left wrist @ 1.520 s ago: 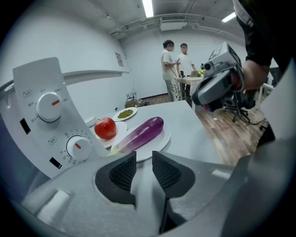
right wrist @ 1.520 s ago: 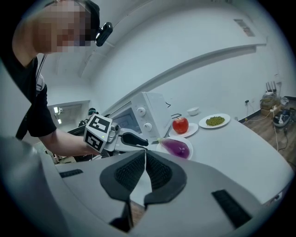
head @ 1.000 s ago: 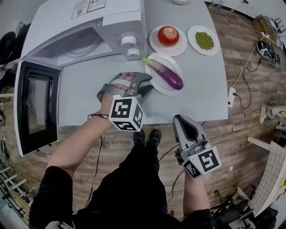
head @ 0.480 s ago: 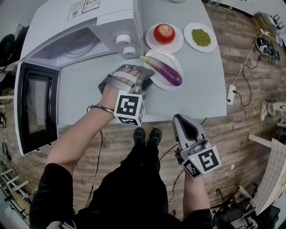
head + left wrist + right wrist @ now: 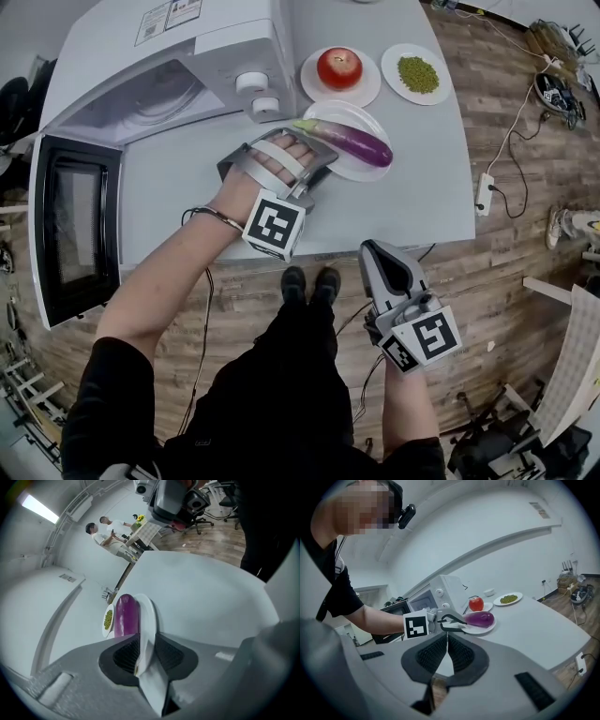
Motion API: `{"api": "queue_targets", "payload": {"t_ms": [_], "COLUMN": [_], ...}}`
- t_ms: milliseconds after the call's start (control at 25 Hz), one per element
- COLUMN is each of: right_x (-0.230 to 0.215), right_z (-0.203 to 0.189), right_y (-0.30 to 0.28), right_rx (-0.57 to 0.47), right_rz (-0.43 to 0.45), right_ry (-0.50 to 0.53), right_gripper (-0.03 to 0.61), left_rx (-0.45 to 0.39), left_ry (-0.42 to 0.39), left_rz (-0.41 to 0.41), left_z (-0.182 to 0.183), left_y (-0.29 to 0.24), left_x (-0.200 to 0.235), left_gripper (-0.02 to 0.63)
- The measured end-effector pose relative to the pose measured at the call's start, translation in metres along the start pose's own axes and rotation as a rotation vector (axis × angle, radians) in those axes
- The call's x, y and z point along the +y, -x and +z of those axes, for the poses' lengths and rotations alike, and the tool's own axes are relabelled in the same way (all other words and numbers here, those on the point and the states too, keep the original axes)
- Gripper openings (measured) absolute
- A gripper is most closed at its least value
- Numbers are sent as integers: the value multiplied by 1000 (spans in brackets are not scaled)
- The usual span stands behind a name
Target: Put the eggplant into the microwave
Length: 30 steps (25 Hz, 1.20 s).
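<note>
A purple eggplant (image 5: 349,142) lies on a white plate (image 5: 364,172) to the right of the white microwave (image 5: 187,56), whose door (image 5: 70,225) hangs open at the left. My left gripper (image 5: 319,165) is rolled on its side at the plate's near-left rim. Its jaws are closing with the rim of the plate (image 5: 146,616) between them, and the eggplant (image 5: 125,616) lies just beyond. The pads do not clearly press on it. My right gripper (image 5: 384,272) hovers off the table's front edge, shut and empty. The right gripper view shows the left gripper (image 5: 452,624) at the eggplant (image 5: 479,618).
A red apple (image 5: 339,67) on a plate and a plate of green beans (image 5: 417,74) stand behind the eggplant. A power strip (image 5: 484,197) hangs at the table's right edge. The microwave's knobs (image 5: 251,82) face the plates.
My left gripper has slid right to the plate and rolled over, so its jaws now straddle the plate's rim. The right gripper has stayed put.
</note>
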State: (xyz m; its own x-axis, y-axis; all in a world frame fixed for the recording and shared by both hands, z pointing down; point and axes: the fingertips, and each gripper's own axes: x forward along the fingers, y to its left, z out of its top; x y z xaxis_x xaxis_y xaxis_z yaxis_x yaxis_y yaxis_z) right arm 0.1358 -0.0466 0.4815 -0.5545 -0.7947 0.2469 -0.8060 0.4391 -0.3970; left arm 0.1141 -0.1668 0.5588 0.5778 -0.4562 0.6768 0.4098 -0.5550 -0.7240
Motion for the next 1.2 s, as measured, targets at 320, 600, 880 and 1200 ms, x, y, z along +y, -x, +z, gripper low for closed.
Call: {"api": "queue_targets", "payload": {"t_ms": [320, 600, 880, 1200], "right_x": [2, 3, 7, 9], "right_z": [-5, -4, 6, 3], "right_y": [4, 7, 10, 6], "right_rx": [-5, -4, 5, 18], "right_rz": [-9, -15, -16, -6], "right_ry": [-9, -14, 2, 7], "right_gripper": [18, 18, 18, 18], "left_rx": [6, 19, 45, 73], "left_ry": [-57, -119, -197, -193], "left_rz": [4, 62, 208, 287], "left_z": [5, 6, 8, 0], "left_y": [-6, -2, 9, 15], "left_x": [-6, -9, 4, 5], "left_gripper": [43, 28, 17, 15]}}
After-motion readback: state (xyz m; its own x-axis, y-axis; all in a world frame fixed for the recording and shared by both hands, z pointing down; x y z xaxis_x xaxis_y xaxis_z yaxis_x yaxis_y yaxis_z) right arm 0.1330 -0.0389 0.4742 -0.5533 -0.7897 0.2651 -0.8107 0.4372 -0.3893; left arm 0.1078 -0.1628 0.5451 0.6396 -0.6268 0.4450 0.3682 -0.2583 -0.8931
